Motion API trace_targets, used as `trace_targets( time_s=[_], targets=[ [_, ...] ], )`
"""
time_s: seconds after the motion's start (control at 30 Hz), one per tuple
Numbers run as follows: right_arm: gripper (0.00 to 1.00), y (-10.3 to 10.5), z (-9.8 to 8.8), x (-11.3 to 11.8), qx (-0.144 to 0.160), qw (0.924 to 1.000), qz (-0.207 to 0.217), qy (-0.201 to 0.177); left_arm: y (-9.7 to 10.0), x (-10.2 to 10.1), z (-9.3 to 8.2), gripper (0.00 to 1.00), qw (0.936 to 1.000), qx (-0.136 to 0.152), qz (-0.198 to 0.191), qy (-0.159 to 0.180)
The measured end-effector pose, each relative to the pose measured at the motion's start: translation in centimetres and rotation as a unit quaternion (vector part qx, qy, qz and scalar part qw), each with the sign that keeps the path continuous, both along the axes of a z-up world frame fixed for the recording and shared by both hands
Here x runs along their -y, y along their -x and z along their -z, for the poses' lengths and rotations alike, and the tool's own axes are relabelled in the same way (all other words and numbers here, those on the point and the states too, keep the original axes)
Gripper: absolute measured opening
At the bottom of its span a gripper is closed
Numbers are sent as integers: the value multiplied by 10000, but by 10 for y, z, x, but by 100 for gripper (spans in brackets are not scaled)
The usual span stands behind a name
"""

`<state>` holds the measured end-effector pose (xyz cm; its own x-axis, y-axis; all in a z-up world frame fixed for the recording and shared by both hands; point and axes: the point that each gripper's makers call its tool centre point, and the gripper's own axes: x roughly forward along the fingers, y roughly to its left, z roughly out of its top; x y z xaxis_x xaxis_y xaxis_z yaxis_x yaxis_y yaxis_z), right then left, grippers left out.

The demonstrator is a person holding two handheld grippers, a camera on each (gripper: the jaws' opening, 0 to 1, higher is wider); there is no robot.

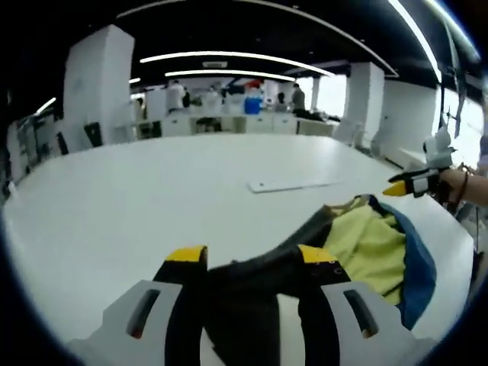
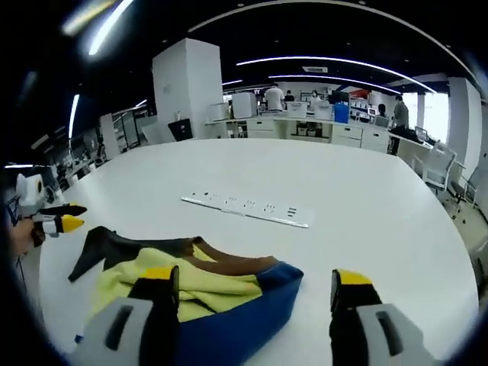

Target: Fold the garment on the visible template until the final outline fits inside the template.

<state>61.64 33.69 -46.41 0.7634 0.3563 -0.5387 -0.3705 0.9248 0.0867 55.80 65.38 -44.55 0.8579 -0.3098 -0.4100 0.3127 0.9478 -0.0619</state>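
Garment [image 2: 200,293] count is one: a single crumpled piece in yellow, blue and dark brown, lying on the white table [image 2: 358,191] at its near edge. In the left gripper view the same garment [image 1: 366,244] spreads to the right of the jaws, and a dark part of it runs down between them. One flat white strip [image 2: 248,206] with small dark marks (lettering too small to read) lies on the table beyond the garment, apart from it; the left gripper view shows it as a thin pale slab [image 1: 293,184].

Grippers number two. The left gripper [image 1: 252,259] has its yellow-tipped jaws standing either side of the dark fabric, gripping it. The right gripper [image 2: 255,280] has its jaws spread wide, one tip over the yellow and blue cloth, the other over bare table, nothing held between them.

Each tool also appears at the edge of the other's view, held in a hand, its jaw state hard to make out there. Much of the garment's lower part is cut off by the jaws.

Several people stand at distant desks [image 2: 305,122], too small to count surely.
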Motion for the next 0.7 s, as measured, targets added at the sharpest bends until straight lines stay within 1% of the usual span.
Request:
trace_targets(
  time_s=[0.07,0.1,0.13,0.27,0.33,0.37,0.43,0.47,0.5,0.57,0.6,0.67,0.7],
  targets=[
    [85,1,-1,-4,-11,9999,-91,-55,6,10,-4,50,9999,40,139,31],
    [86,14,-4,-11,-65,9998,-145,-83,10,16,-6,52,9997,41,227,74],
    [87,21,-5,-15,-100,9997,-190,-93,13,19,-7,53,9996,49,276,91],
    [87,42,-7,-26,-117,9987,-499,80,22,33,-6,59,9986,50,505,155],
    [86,60,-10,-34,-106,9983,-564,70,27,42,-5,62,9977,41,653,194],
    [86,62,-8,-36,-151,9977,-653,73,31,48,-4,63,9970,13,753,201],
    [83,72,-8,-41,-169,9972,-728,58,38,58,-3,63,9956,-15,909,211],
    [82,85,-8,-46,-179,9966,-807,62,41,62,0,63,9946,-52,1021,192],
    [81,87,-7,-48,-182,9963,-839,66,43,65,2,63,9939,-71,1088,173],
    [81,98,-7,-54,-180,9955,-926,80,52,75,2,63,9925,-118,1204,174],
    [80,106,-8,-60,-164,9944,-1042,63,57,80,3,63,9915,-143,1278,196],
    [80,111,-7,-64,-190,9935,-1125,38,61,86,3,63,9903,-146,1362,217],
    [80,119,-7,-69,-201,9926,-1198,19,65,90,1,64,9894,-119,1426,240]
  ],
)
